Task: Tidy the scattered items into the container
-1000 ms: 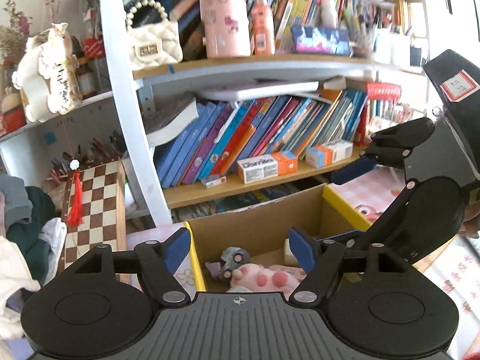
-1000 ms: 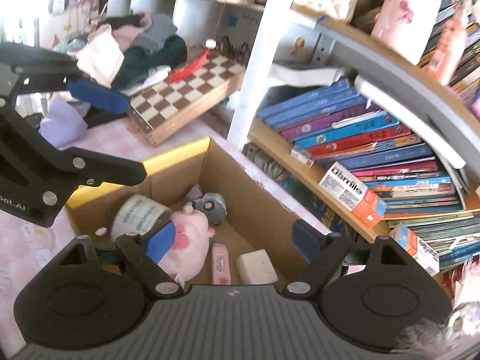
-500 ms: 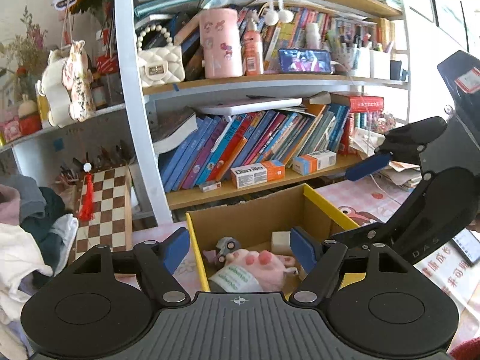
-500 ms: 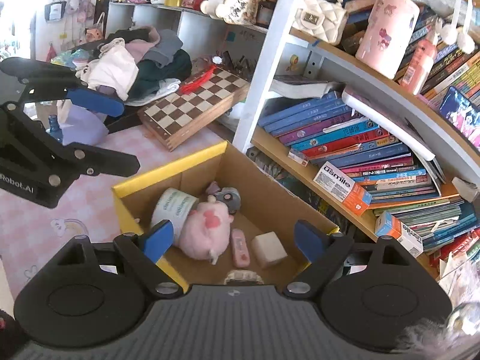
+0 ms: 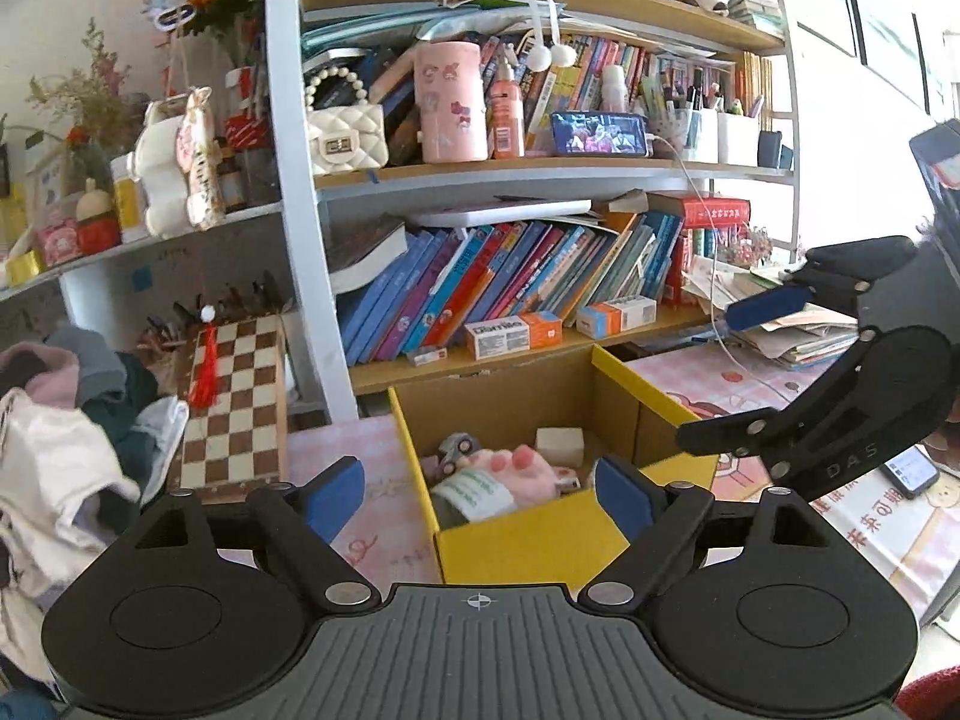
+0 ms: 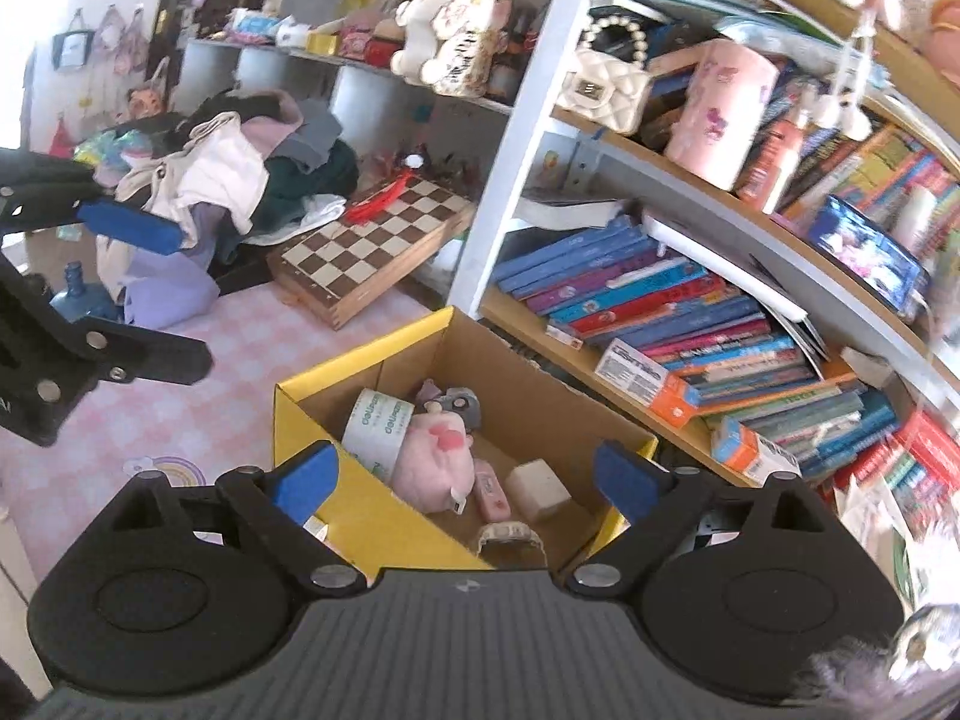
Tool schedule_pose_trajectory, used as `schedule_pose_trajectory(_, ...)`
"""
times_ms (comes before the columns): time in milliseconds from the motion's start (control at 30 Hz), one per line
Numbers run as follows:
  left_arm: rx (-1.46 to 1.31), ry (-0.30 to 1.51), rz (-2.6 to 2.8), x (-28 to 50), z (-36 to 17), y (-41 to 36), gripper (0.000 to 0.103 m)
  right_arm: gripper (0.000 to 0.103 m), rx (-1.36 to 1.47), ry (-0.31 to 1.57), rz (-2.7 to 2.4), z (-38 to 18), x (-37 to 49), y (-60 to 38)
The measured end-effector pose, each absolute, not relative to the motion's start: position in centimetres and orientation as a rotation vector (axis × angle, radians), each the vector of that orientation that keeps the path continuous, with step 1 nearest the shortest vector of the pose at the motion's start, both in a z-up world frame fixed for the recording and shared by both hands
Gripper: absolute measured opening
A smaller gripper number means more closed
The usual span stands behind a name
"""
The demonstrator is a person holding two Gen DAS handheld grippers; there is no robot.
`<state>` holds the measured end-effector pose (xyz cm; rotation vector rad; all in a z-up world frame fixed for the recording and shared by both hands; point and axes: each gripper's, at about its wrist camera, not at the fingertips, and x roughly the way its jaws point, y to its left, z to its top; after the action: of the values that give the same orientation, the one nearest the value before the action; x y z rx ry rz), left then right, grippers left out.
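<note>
A yellow-rimmed cardboard box (image 5: 543,525) (image 6: 336,387) stands on the pink tablecloth in front of the bookshelf. Inside lie a pink plush toy (image 5: 516,474) (image 6: 429,456), a tape roll (image 5: 474,495) (image 6: 378,423), a small grey toy car (image 5: 453,450) (image 6: 456,405), a beige block (image 5: 559,445) (image 6: 538,487), a pink eraser (image 6: 493,489) and a watch (image 6: 510,535). My left gripper (image 5: 477,495) is open and empty, above the box's near side. My right gripper (image 6: 462,477) is open and empty above the box; it also shows in the left wrist view (image 5: 798,372).
A bookshelf (image 5: 480,300) full of books rises behind the box. A chessboard (image 5: 237,402) (image 6: 372,240) leans at the left beside a pile of clothes (image 5: 66,438) (image 6: 228,174). A phone (image 5: 912,471) lies on the cloth at the right, near stacked papers (image 5: 798,336).
Both grippers have pulled up and back from the box, so the whole box and more of the shelf show. Both stay open and empty.
</note>
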<state>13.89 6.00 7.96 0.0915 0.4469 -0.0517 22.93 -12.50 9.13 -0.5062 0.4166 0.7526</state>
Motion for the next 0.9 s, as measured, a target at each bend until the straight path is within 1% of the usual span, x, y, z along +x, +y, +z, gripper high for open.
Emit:
schedule_pose_trajectory(167, 0.073, 0.477, -0.057, 12.4, 7.0, 6.3, 0.087, 0.095, -0.469, 0.447, 0.694, 8.3, 21.2, -13.8)
schedule_pose_trajectory(633, 0.039, 0.569, -0.056, 9.4, 3.6, 5.9, 0.087, 0.095, -0.366, 0.570, 0.550, 4.4, 17.3, -17.2)
schedule_pose_trajectory(900, -0.015, 0.614, 0.033, 8.7, 1.7, 6.8, 0.087, 0.098, -0.333, 0.605, 0.435, 2.2, 16.2, -18.0)
